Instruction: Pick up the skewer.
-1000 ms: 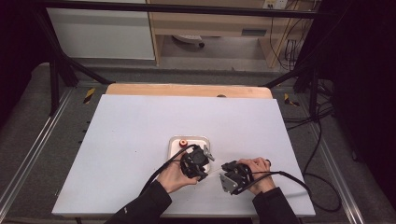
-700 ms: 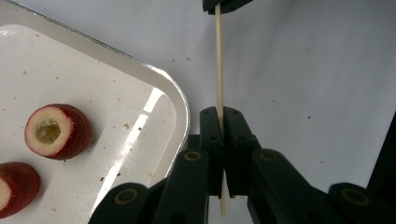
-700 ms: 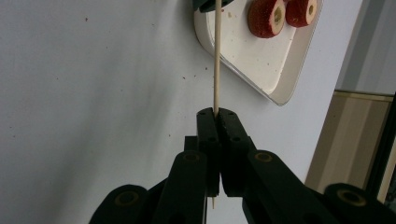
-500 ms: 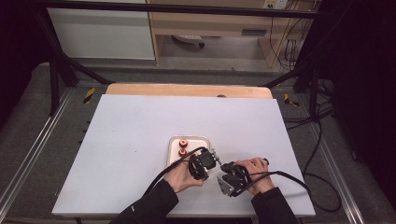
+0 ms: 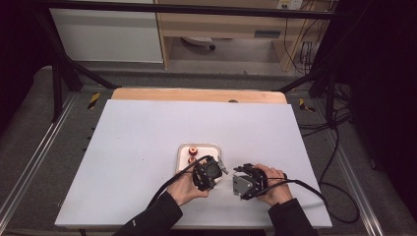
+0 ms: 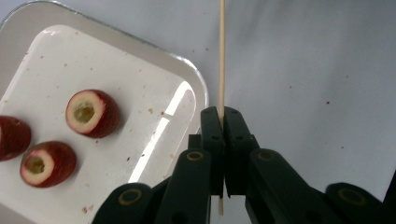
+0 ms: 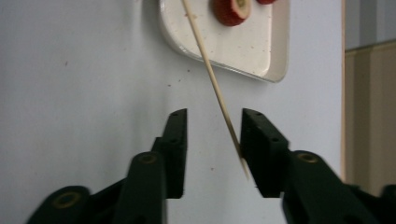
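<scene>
While both hands are resting low on the table (image 5: 147,132) in the high view, the left gripper (image 5: 216,164) and right gripper (image 5: 237,176) are sitting just beside the tray (image 5: 212,147). Along the left gripper's jaws, the skewer (image 6: 222,56) is standing clamped beside the tray holding three red fruits (image 6: 91,113). Between the right gripper's jaws, which have just been opening, the skewer (image 7: 210,74) is leaning against one pad, unclamped.

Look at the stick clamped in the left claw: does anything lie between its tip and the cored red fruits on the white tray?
Nothing visible does: the stick points past the tray.
</scene>
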Action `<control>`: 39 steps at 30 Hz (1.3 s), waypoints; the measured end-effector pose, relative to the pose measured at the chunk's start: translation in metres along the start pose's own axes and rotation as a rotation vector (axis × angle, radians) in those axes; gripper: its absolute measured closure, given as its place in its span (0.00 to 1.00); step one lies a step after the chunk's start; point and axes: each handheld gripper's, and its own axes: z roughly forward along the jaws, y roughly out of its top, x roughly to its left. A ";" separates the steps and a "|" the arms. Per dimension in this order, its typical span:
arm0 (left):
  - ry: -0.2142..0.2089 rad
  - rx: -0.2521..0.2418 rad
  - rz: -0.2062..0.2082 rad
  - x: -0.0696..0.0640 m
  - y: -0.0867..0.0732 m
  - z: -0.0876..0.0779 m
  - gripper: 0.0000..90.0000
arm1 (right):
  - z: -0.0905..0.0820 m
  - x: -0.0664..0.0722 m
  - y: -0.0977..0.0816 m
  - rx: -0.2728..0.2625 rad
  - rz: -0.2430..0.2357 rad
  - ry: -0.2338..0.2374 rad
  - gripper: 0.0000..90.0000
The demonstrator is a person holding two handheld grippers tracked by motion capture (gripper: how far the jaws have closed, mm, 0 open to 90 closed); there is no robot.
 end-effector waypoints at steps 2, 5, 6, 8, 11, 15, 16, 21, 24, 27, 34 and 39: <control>0.013 -0.014 -0.005 0.002 -0.006 -0.003 0.98 | -0.002 -0.004 -0.006 -0.018 0.143 0.001 0.56; 0.025 -0.033 -0.020 0.005 -0.016 -0.007 0.98 | -0.003 -0.007 -0.011 -0.035 0.252 0.001 0.50; 0.027 -0.043 -0.027 0.006 -0.020 -0.008 0.98 | -0.003 -0.009 -0.016 -0.052 0.357 0.006 0.45; 0.033 -0.052 -0.035 0.007 -0.026 -0.011 0.98 | -0.003 -0.010 -0.018 -0.062 0.402 0.007 0.42; 0.050 -0.072 -0.049 0.010 -0.036 -0.014 0.98 | -0.004 -0.013 -0.025 -0.079 0.528 0.018 0.34; 0.046 -0.122 -0.095 0.015 -0.047 -0.018 0.98 | -0.002 -0.014 -0.034 -0.082 0.668 0.042 0.27; 0.048 -0.139 -0.110 0.016 -0.049 -0.019 0.98 | 0.000 -0.014 -0.036 -0.067 0.718 0.066 0.23; 0.069 -0.238 -0.191 0.020 -0.061 -0.025 0.98 | 0.002 -0.012 -0.040 -0.083 0.783 0.079 0.18; 0.068 -0.286 -0.233 0.020 -0.068 -0.026 0.98 | 0.004 -0.013 -0.042 -0.080 0.846 0.110 0.09; 0.064 -0.353 -0.275 0.020 -0.077 -0.027 0.98 | 0.005 -0.012 -0.041 -0.076 0.867 0.141 0.06; 0.082 -0.459 -0.367 0.014 -0.102 -0.026 0.98 | 0.005 -0.015 -0.041 -0.093 0.925 0.160 0.03; 0.104 -0.506 -0.413 0.008 -0.115 -0.021 0.98 | 0.005 -0.018 -0.040 -0.120 0.976 0.165 0.03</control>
